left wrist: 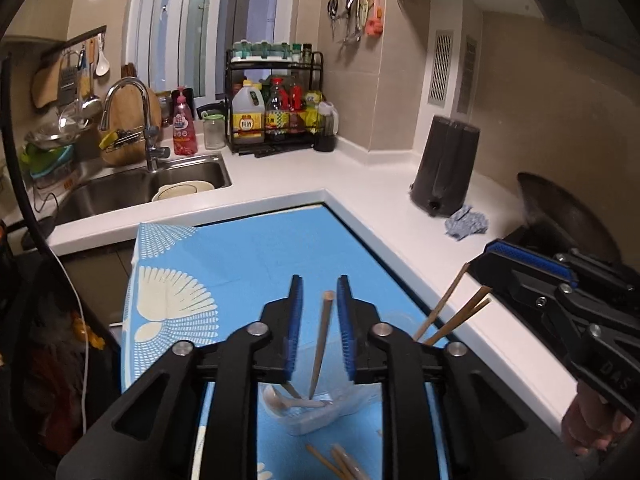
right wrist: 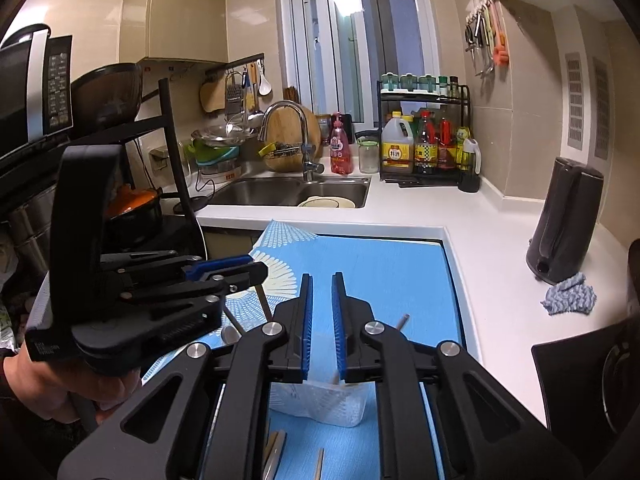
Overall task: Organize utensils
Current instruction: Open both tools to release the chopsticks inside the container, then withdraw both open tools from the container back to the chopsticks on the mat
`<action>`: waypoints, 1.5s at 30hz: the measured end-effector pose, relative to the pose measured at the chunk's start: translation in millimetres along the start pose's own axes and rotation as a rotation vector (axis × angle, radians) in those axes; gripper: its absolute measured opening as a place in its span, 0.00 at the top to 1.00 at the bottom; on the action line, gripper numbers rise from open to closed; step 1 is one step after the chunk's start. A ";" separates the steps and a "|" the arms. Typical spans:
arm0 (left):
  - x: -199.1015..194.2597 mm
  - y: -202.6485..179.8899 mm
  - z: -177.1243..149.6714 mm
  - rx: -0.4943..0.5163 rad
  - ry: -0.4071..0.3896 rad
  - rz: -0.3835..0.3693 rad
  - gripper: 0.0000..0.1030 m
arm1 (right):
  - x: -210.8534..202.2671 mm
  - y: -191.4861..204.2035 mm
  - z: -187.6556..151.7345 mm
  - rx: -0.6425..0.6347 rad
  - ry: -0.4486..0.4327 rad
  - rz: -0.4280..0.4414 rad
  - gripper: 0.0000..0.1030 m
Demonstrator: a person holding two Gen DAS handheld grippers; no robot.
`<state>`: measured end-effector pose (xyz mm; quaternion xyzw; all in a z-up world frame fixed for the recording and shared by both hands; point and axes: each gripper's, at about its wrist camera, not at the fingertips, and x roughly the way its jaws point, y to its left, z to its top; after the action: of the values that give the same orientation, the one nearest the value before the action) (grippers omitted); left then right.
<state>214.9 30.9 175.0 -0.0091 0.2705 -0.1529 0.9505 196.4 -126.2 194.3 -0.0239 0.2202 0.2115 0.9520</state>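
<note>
The left claw (left wrist: 319, 328) points forward and down, its blue pads parted a little and pressing on nothing. The right claw (right wrist: 321, 328) sits just beside it at a like tilt, pads also slightly apart and gripping nothing. A hand (right wrist: 60, 380) grasps the left handle; fingers (left wrist: 592, 428) wrap the right one.

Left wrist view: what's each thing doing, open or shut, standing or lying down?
Left gripper: open, touching nothing.
Right gripper: open, empty.
Tub: upright, with utensils inside.
Chopstick: leaning in tub, between the left jaws.
Loose chopsticks: lying on cloth.
Tap: no water visible.
</note>
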 end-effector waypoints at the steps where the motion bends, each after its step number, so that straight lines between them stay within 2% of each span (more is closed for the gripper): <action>1: -8.4 0.7 -0.7 -0.010 -0.018 -0.012 0.79 | -8.1 -0.7 -0.1 0.003 -0.011 -0.001 0.87; 7: -56.7 -0.2 -7.1 -0.049 -0.104 -0.019 0.79 | -54.9 2.3 -0.8 0.008 -0.071 -0.014 0.83; 10: -77.4 -5.0 -17.0 -0.062 -0.135 0.006 0.79 | -79.9 7.0 -8.7 0.006 -0.104 -0.022 0.80; 14: -97.4 -16.1 -42.6 -0.064 -0.151 0.071 0.77 | -109.2 13.3 -31.2 0.009 -0.127 -0.037 0.77; 18: -108.5 -31.2 -80.8 -0.061 -0.135 0.121 0.74 | -133.0 18.9 -70.7 0.026 -0.154 -0.081 0.77; 21: -109.0 -45.0 -109.1 -0.049 -0.109 0.159 0.74 | -137.1 18.1 -105.3 0.067 -0.120 -0.092 0.77; 25: -105.5 -56.5 -138.7 -0.056 -0.068 0.156 0.74 | -136.2 12.2 -144.6 0.112 -0.057 -0.115 0.77; 35: -101.9 -60.9 -172.6 -0.098 -0.029 0.149 0.74 | -148.0 4.8 -187.6 0.157 -0.027 -0.150 0.77; 45: -90.2 -54.8 -227.9 -0.138 0.044 0.185 0.74 | -123.0 14.3 -236.1 0.142 0.065 -0.160 0.77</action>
<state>8.6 20.2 32.1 -0.0460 0.3007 -0.0455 0.9515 -6.2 -194.2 34.8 0.0194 0.2626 0.1176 0.9575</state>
